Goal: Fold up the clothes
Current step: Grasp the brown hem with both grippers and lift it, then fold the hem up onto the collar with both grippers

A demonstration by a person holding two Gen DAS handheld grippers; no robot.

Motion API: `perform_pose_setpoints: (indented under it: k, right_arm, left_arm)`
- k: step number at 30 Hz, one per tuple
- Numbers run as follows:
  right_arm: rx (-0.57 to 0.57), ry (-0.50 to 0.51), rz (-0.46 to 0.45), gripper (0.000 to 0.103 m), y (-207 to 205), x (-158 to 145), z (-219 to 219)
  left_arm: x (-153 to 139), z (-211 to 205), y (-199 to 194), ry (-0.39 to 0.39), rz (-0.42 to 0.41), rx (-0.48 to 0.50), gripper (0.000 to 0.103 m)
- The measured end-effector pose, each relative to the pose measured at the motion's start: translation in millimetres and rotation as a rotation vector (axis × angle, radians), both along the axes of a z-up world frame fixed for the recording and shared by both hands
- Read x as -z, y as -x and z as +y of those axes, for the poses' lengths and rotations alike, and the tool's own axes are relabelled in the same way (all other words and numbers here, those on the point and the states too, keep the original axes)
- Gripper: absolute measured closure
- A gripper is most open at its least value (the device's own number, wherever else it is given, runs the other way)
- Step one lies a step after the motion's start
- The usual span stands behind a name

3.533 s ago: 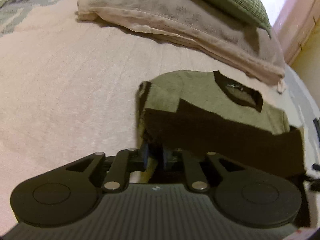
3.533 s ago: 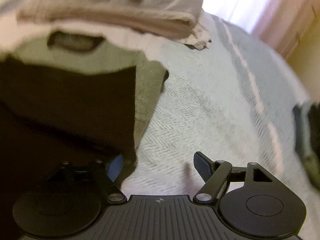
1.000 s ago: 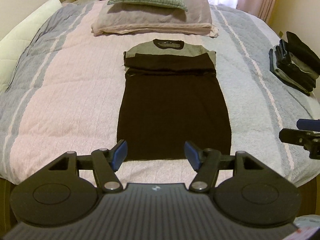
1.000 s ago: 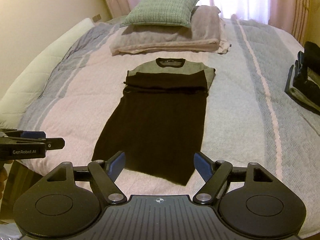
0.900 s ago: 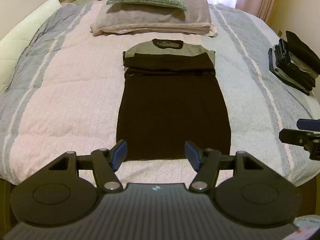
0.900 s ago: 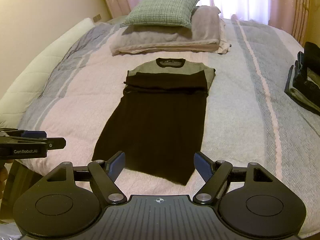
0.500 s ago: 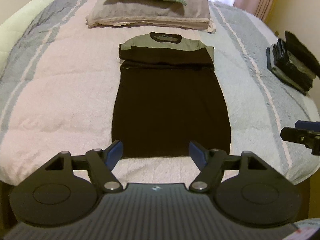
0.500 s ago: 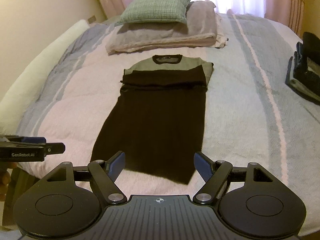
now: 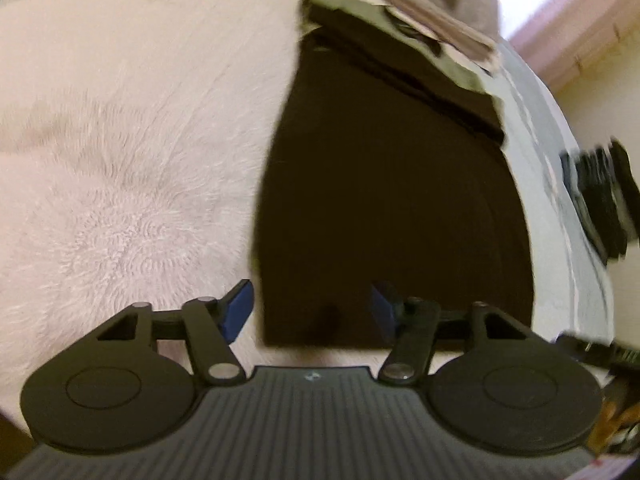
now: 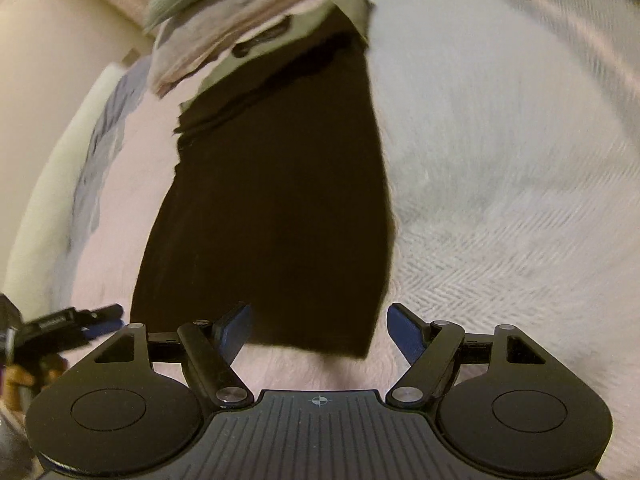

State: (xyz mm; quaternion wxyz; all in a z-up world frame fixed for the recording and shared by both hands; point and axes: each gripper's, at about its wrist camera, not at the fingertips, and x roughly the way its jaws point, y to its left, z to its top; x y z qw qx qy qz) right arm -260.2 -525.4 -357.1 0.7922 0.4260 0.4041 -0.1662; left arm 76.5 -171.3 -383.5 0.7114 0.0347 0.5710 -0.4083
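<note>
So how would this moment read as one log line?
stage: reaching for near hem | item: black-and-olive knit garment flat on bed | left gripper: jaws closing, unclamped | right gripper: open

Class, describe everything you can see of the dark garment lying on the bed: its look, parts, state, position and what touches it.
The garment is dark brown, almost black, with an olive-green top panel and a dark neckband. It looks like soft knit. It lies flat and lengthwise on the bedspread, neck toward the pillows, with its sleeves seemingly folded across the chest as a dark band. Its straight hem is nearest the cameras. Only the bedspread touches it; neither hand-held gripper presses it.
</note>
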Motion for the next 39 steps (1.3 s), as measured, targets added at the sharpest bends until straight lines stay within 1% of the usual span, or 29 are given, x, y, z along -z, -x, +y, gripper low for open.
perform_pose_setpoints:
  k: [2, 3, 4, 6, 8, 10, 11, 14, 15, 16, 17, 18, 19, 20, 21, 23, 25, 26, 30, 32, 35, 36, 39]
  right_arm:
    - [0.038, -0.043, 0.013, 0.034, 0.0, 20.4, -12.2]
    - [0.051, -0.066, 0.000, 0.034, 1.2, 28.4, -17.4]
    - [0.069, -0.089, -0.022, 0.035, 2.8, 35.0, -22.3]
    - [0.105, -0.159, -0.100, 0.037, 5.7, 47.3, -35.3]
    - [0.137, -0.227, -0.157, 0.042, 5.4, 57.1, -46.4]
    - [0.142, -0.279, -0.201, 0.047, 2.0, 65.3, -54.3]
    - [0.142, -0.292, -0.213, 0.053, 0.3, 69.0, -57.3]
    - [0.134, -0.323, -0.227, 0.060, 0.7, 74.9, -65.2]
    - [0.136, -0.330, -0.232, 0.062, 2.6, 74.4, -66.4]
    - [0.134, -0.336, -0.235, 0.065, 5.3, 73.6, -67.6]
    - [0.125, -0.342, -0.231, 0.070, 7.3, 73.8, -67.5]
    - [0.111, -0.347, -0.224, 0.073, 8.5, 74.1, -65.7]
    - [0.092, -0.354, -0.215, 0.083, 7.9, 74.2, -65.1]
    - [0.079, -0.354, -0.203, 0.099, 3.2, 74.1, -60.6]
    - [0.074, -0.344, -0.181, 0.100, 1.4, 73.9, -59.8]
    - [0.090, -0.334, -0.181, 0.100, 2.1, 69.6, -59.7]
    - [0.081, -0.315, -0.222, 0.101, 7.3, 54.3, -61.2]
    - [0.073, -0.302, -0.240, 0.101, 10.5, 45.9, -60.6]
    - [0.045, -0.260, -0.307, 0.102, 36.4, 14.8, -54.7]
    - [0.033, -0.247, -0.323, 0.102, 49.0, 3.5, -49.0]
    - [0.007, -0.240, -0.313, 0.102, 63.9, -10.7, -32.3]
    - [-0.002, -0.254, -0.302, 0.102, 71.0, -13.4, -24.9]
    - [-0.024, -0.300, -0.227, 0.102, 87.6, -17.9, -0.6]
  left_arm:
    - [16.1, 3.2, -13.3, 0.017, 0.043, -0.028, 0.050]
    - [22.6, 4.9, -18.5, 0.031, 0.063, -0.037, 0.050]
    - [27.2, 6.1, -21.4, 0.054, 0.088, -0.040, 0.050]
    - [37.4, 9.1, -27.6, 0.100, 0.148, -0.038, 0.050]
    - [43.0, 9.3, -31.9, 0.134, 0.186, -0.024, 0.050]
    - [47.8, 5.6, -36.1, 0.165, 0.237, 0.009, 0.050]
    - [50.5, 2.8, -37.0, 0.165, 0.245, 0.021, 0.051]
    - [54.1, -8.5, -36.6, 0.145, 0.253, 0.054, 0.053]
    - [53.5, -6.5, -37.2, 0.150, 0.258, 0.053, 0.057]
    - [52.4, -3.3, -37.2, 0.155, 0.260, 0.048, 0.066]
    - [52.9, 0.2, -37.3, 0.154, 0.260, 0.041, 0.072]
    - [55.5, 3.9, -37.2, 0.145, 0.262, 0.027, 0.086]
    - [58.7, 7.3, -37.6, 0.137, 0.270, 0.010, 0.093]
    - [60.9, 9.6, -38.3, 0.142, 0.282, -0.005, 0.095]
    - [62.5, 10.5, -39.6, 0.147, 0.290, -0.016, 0.099]
    - [57.5, 8.7, -38.2, 0.153, 0.263, -0.010, 0.100]
    - [42.8, 10.2, -33.1, 0.182, 0.207, 0.023, 0.100]
    - [34.8, 14.8, -32.2, 0.204, 0.190, 0.023, 0.100]
    - [10.0, 43.5, -29.0, 0.293, 0.163, -0.015, 0.101]
    - [-0.5, 56.2, -24.5, 0.314, 0.147, -0.023, 0.101]
    - [-12.5, 72.9, -12.4, 0.314, 0.142, -0.024, 0.101]
    - [-16.0, 81.1, -5.2, 0.303, 0.145, -0.024, 0.101]
    - [-21.1, 108.1, 16.0, 0.257, 0.181, -0.064, 0.101]
